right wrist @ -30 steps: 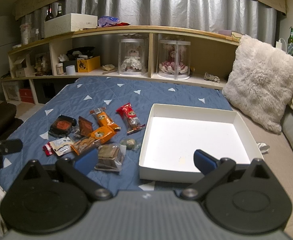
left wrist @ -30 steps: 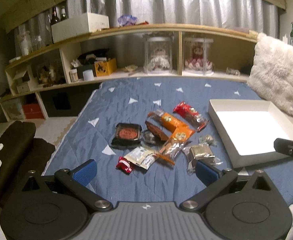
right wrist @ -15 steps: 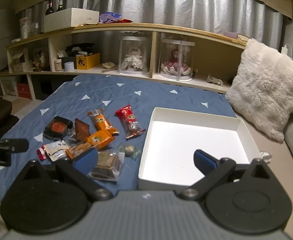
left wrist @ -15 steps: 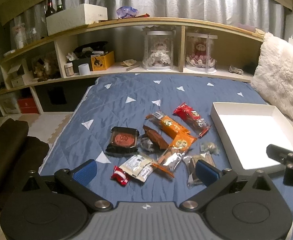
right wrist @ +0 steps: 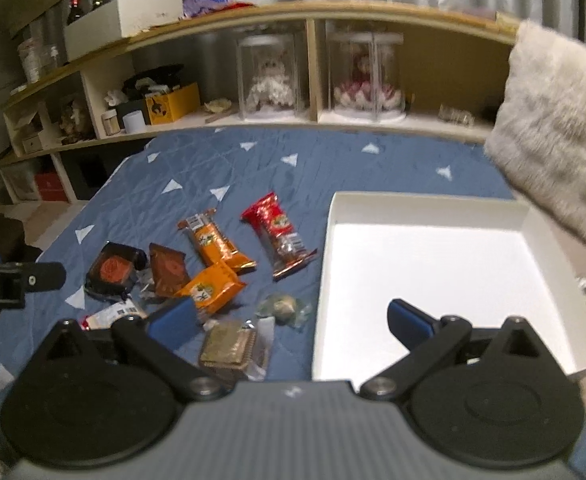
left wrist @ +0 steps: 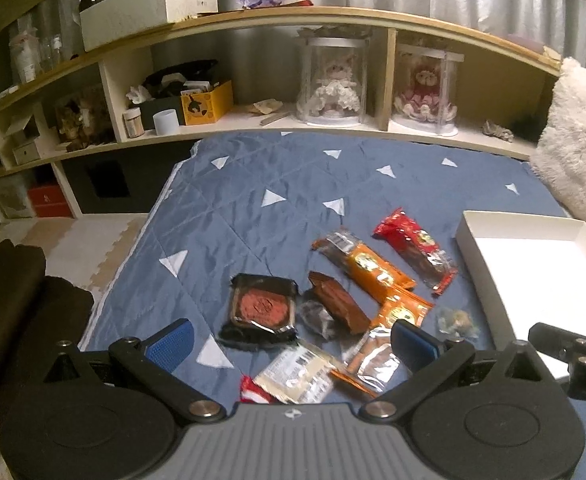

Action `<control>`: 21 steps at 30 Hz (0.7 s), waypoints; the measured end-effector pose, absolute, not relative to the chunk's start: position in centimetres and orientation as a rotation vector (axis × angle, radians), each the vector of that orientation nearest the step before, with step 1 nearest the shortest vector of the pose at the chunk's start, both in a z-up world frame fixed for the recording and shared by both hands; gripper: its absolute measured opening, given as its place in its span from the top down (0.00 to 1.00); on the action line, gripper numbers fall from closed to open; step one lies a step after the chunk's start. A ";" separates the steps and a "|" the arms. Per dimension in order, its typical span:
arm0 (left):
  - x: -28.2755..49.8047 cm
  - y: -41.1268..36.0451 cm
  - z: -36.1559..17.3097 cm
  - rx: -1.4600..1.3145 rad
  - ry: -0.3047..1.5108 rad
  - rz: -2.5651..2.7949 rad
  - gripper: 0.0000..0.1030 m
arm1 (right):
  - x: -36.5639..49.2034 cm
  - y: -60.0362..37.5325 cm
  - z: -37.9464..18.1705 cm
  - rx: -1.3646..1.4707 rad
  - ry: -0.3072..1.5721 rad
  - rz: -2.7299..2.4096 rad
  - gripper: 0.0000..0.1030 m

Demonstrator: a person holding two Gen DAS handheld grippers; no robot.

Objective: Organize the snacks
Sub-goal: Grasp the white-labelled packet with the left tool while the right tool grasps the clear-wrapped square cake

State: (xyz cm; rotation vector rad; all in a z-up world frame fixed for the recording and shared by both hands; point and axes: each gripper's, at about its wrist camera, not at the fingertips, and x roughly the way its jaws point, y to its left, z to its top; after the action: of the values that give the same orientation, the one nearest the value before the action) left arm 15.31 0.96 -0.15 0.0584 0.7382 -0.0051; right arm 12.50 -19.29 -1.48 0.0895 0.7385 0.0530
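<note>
Both tools, the left tool (left wrist: 291, 342) and right tool (right wrist: 289, 318), are coming lower toward the snacks (left wrist: 333, 308) ahead, fingers apart and holding nothing, so picking into the white box (right wrist: 541, 216) is only beginning.

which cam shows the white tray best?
Right wrist: the white tray shows whole, all four walls and its bare floor, right of the snacks. Left wrist catches only its left part at the frame's right edge, partly behind the right gripper.

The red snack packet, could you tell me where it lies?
In both views the red snack packet lies on the blue quilt, between the long orange packet and the white tray.
</note>
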 end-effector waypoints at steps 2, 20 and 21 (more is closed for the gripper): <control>16.3 1.1 -0.3 0.076 0.733 -0.013 0.00 | 13.6 -19.1 -1.8 0.113 0.764 0.070 0.01; 23.1 4.4 -4.7 0.137 0.822 -0.120 0.00 | 19.9 -17.2 -7.0 0.362 1.005 0.155 0.28; 23.2 4.5 -4.8 0.133 0.828 -0.133 0.00 | 20.1 -17.1 -7.3 0.367 1.016 0.161 0.29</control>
State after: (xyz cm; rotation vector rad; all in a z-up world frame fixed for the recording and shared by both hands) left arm 23.25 4.45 -4.84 0.1326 0.8283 -0.1332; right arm 20.09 -17.05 -7.28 0.3668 1.0162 0.1607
